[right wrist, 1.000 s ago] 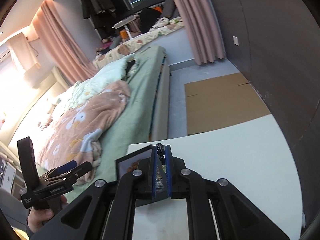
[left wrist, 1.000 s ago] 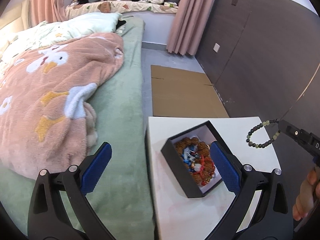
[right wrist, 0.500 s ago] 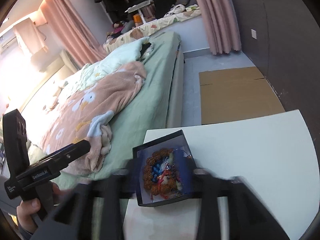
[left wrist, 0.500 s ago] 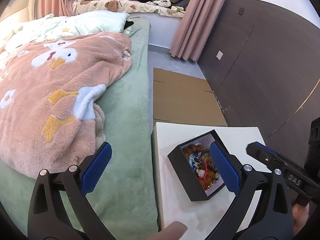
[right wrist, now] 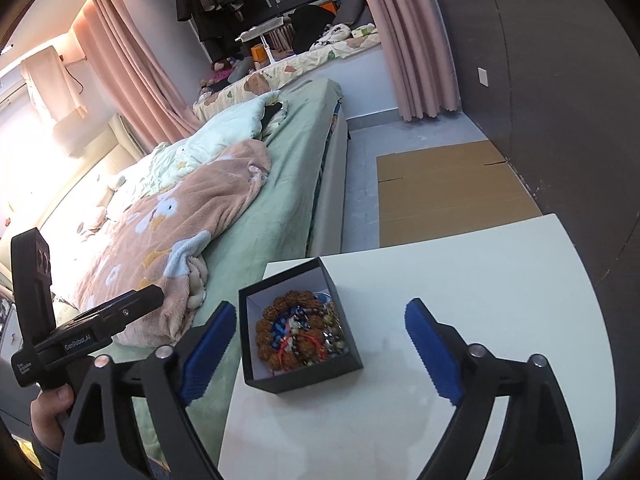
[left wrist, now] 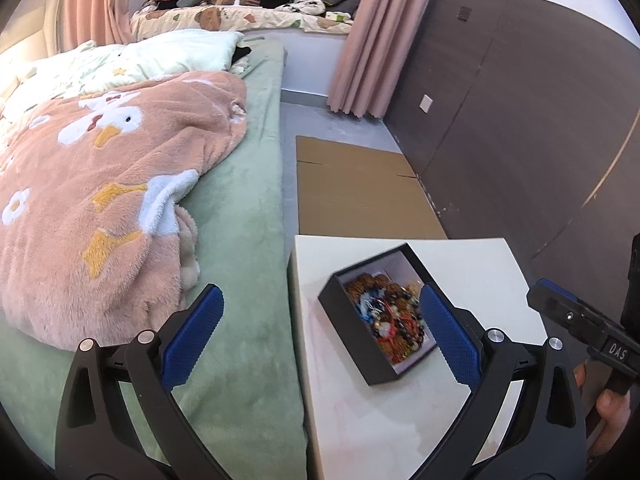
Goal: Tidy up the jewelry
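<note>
A black open box point(left wrist: 362, 350) point(right wrist: 304, 372) stands on the white table point(left wrist: 400, 428) point(right wrist: 460, 300) near its left edge. It holds a pile of bead bracelets point(left wrist: 386, 312) point(right wrist: 300, 332) in brown, blue and red. My left gripper point(left wrist: 320, 334) is open and empty, held above the table's left edge and the bed. My right gripper point(right wrist: 320, 350) is open and empty, above and just in front of the box. The right gripper also shows at the right edge of the left wrist view point(left wrist: 580, 324).
A bed with a green cover point(left wrist: 240, 260) and a pink duck blanket point(left wrist: 100, 184) lies left of the table. Flat cardboard point(left wrist: 360, 188) lies on the floor beyond the table. A dark wall panel point(left wrist: 520, 120) runs along the right.
My right gripper held a green bead bracelet a second ago. It has opened, and the bracelet is no longer in it. Both grippers have drawn back from the box.
</note>
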{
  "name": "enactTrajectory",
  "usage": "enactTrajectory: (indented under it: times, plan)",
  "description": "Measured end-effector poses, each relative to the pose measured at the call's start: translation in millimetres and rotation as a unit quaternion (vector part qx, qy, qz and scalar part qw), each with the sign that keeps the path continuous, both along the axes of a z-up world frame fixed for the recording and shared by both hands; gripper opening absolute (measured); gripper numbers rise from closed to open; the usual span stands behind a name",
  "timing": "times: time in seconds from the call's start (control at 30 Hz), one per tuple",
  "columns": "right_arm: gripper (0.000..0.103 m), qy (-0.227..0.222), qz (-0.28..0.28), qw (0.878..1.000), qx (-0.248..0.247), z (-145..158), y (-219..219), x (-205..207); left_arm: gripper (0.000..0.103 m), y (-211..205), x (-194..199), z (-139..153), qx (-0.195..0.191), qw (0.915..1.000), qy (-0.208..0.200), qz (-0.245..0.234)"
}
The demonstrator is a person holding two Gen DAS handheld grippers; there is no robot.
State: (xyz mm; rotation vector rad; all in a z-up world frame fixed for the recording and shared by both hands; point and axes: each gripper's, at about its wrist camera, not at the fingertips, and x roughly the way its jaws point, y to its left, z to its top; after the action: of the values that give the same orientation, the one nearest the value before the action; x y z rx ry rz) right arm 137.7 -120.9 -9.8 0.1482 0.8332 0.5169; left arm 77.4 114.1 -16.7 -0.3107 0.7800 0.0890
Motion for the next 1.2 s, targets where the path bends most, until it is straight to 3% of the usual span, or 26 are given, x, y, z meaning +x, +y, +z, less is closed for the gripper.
enactTrajectory:
  times: [0.17, 0.5, 0.87, 1.2]
  plan:
    - [0.095, -0.001, -0.005, 1.000, -0.008, 5.4, -20.2, -11.8, 0.098, -20.4, -14.5, 8.6, 0.020, 0.9996, -0.007, -0.019]
    - [0.095, -0.013, -0.032, 0.999, -0.018, 26.5, -64.5, -39.2, 0.098, -58.2, -46.0, 38.5, 0.027, 0.9976, -0.044, -0.047]
    - [0.096, -0.025, -0.081, 0.996, -0.034, 30.3, -109.4, -73.8, 0.098, -75.8, -79.2, 38.7, 0.033, 0.9964, -0.052, -0.058]
    - [0.095, -0.038, -0.061, 0.997, -0.012, 32.7, -119.1, -96.4, 0.098, -86.1, -89.6, 35.8, 0.038, 0.9954, -0.061, -0.063]
